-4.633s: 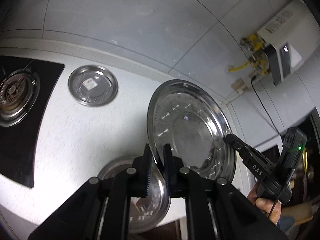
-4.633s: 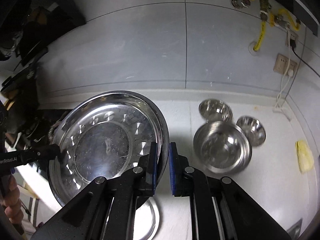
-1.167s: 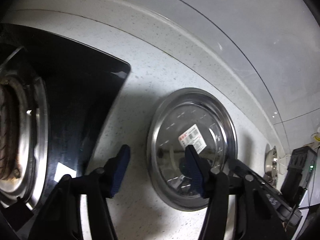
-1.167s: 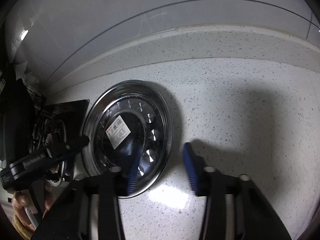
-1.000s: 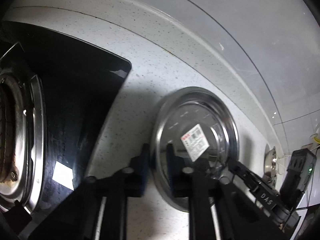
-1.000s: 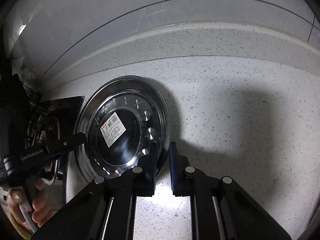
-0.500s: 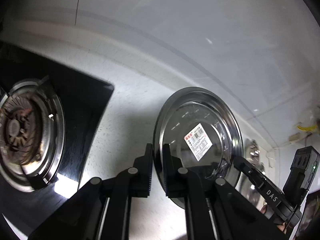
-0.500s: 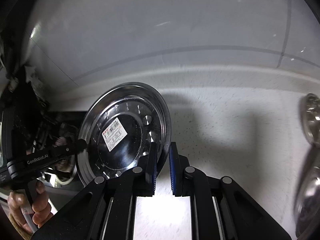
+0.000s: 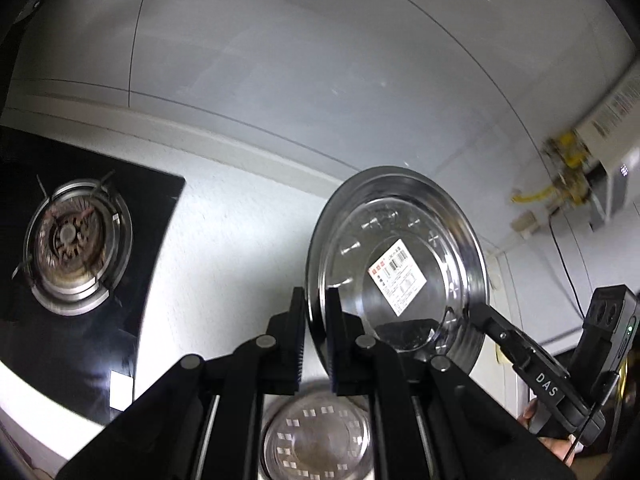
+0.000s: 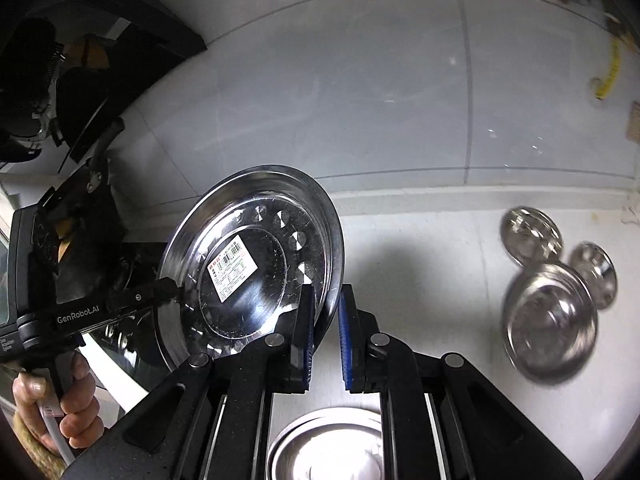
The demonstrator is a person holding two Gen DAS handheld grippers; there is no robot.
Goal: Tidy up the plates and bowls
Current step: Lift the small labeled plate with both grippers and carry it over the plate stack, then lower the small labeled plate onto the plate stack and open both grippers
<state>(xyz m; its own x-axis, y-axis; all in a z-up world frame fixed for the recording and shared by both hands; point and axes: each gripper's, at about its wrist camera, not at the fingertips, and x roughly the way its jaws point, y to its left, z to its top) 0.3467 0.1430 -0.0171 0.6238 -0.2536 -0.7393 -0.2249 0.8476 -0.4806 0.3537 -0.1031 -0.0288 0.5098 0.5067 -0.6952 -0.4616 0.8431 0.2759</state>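
Observation:
A steel plate (image 9: 400,236) with a white barcode label hangs tilted in the air, held by two opposite rims. My left gripper (image 9: 314,320) is shut on its left rim. My right gripper (image 10: 324,320) is shut on its right rim (image 10: 334,248). Each view shows the other gripper on the far rim: the right gripper (image 9: 478,314) and the left gripper (image 10: 174,286), with a hand (image 10: 60,404) on its handle. A second steel plate (image 9: 320,436) (image 10: 328,448) lies flat on the white counter beneath.
A black gas stove (image 9: 76,240) lies at the counter's left end. One large steel bowl (image 10: 550,320) and two small bowls (image 10: 530,236) (image 10: 594,272) sit at the right by the wall. A water heater (image 9: 612,168) with yellow pipes hangs on the tiled wall.
Both grippers closed on the labelled plate's opposite rims while it lay by the stove. They have lifted it well off the counter and drawn it back, and the other plate has come into view below.

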